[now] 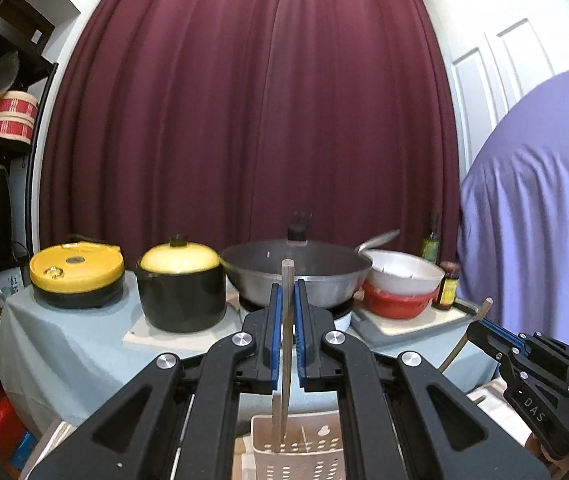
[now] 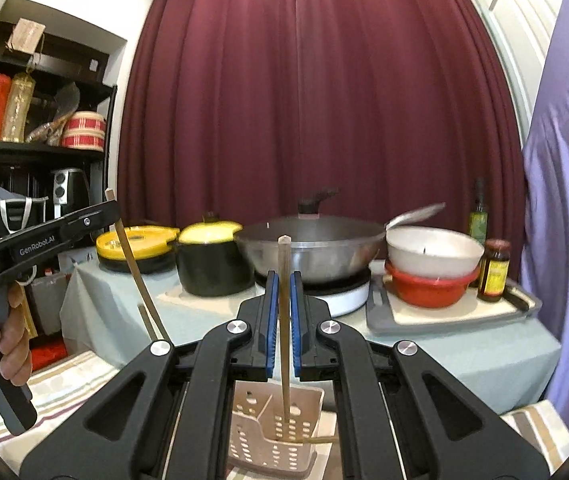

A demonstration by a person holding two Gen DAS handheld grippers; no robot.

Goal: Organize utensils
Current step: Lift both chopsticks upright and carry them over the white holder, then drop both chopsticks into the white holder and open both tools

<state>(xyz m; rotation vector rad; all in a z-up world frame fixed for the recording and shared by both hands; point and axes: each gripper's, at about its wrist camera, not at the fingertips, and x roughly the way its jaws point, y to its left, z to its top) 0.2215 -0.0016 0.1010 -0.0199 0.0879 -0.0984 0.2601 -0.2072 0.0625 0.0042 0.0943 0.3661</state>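
Note:
My left gripper (image 1: pixel 287 292) is shut on a wooden chopstick (image 1: pixel 286 344) that stands upright. Its lower tip reaches into a beige perforated utensil caddy (image 1: pixel 308 452) below. A second stick (image 1: pixel 274 420) stands in the same caddy. My right gripper (image 2: pixel 283 280) is shut on another upright chopstick (image 2: pixel 284 320), with its tip down in the caddy (image 2: pixel 260 440), where one more chopstick (image 2: pixel 318 439) lies slanted. Each gripper shows in the other's view: the right gripper (image 1: pixel 478 326) with its stick (image 1: pixel 466 340), and the left gripper (image 2: pixel 110 210) with its stick (image 2: pixel 136 272), held by a hand (image 2: pixel 8 340).
Behind the caddy, a table with a pale blue cloth (image 1: pixel 64 352) carries two yellow-lidded black pots (image 1: pixel 182 284), a lidded wok (image 1: pixel 296 272) on a burner, a white bowl in a red bowl (image 2: pixel 432 276) on a tray, and sauce bottles (image 2: pixel 494 270). A purple cover (image 2: pixel 564 200) hangs at the right.

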